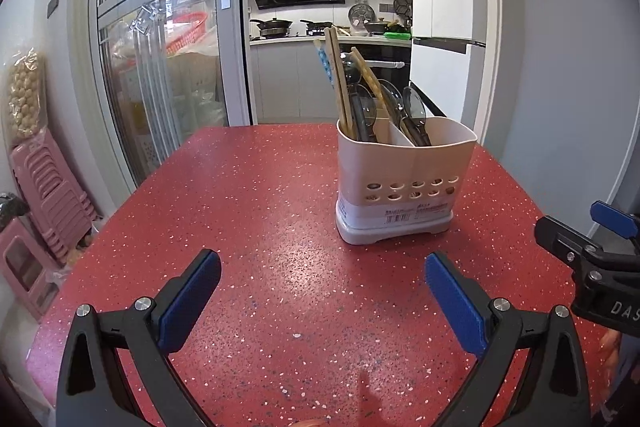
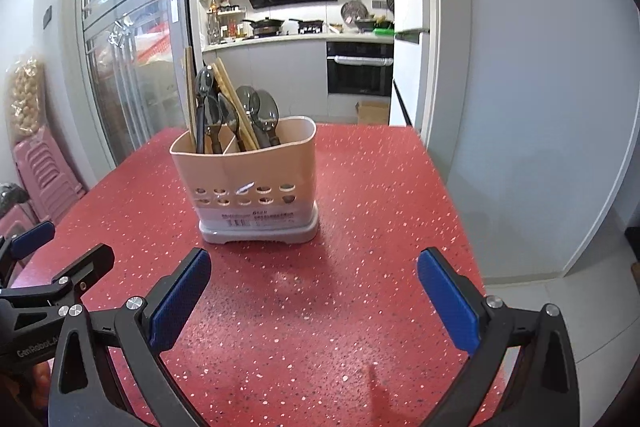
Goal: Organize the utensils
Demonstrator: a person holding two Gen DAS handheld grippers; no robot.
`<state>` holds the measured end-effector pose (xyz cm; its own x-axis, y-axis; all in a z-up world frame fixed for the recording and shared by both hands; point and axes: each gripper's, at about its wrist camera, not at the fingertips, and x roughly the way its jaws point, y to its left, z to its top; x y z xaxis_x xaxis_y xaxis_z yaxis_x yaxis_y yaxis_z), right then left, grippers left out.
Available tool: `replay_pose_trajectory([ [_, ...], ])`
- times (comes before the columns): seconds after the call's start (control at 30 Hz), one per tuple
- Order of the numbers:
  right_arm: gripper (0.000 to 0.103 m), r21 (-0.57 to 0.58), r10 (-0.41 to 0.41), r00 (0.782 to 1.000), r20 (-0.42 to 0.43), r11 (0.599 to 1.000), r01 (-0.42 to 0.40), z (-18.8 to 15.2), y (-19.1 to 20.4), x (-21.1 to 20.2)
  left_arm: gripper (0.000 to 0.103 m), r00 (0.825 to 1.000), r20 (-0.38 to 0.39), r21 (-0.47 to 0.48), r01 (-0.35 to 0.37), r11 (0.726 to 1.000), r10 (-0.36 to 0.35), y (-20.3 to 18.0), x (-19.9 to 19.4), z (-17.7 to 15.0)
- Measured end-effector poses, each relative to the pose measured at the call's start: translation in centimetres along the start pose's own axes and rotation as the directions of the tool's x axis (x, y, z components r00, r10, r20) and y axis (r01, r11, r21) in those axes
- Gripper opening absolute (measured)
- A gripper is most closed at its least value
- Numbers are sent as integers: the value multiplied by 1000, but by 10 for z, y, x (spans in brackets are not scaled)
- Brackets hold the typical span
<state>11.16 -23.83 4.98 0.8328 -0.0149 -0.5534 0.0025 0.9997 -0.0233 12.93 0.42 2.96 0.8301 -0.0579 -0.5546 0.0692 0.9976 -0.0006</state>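
Note:
A beige utensil holder with a divider stands on the red speckled table. It holds several dark spoons and wooden chopsticks. It also shows in the right wrist view, with spoons and chopsticks. My left gripper is open and empty, low over the table, short of the holder. My right gripper is open and empty, just in front of the holder. The right gripper shows at the right edge of the left wrist view.
A glass sliding door stands left of the table. Pink stools are stacked on the floor at left. The kitchen counter lies beyond the table. A grey wall and the table's right edge are at right.

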Motion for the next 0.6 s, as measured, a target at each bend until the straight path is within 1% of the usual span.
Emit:
replay_pose_trajectory([
  [0.17,103,-12,-17,1000,22,1000,17,4,4,-1,103,1000,9,-25,-12,1000,13,4,4,6],
  [0.3,103,-2,-14,999,30,1000,15,8,5,-2,103,999,26,-22,-21,1000,22,4,3,10],
  [0.6,103,8,-31,999,37,999,31,9,4,-1,103,999,28,-23,-23,999,24,5,4,11],
])
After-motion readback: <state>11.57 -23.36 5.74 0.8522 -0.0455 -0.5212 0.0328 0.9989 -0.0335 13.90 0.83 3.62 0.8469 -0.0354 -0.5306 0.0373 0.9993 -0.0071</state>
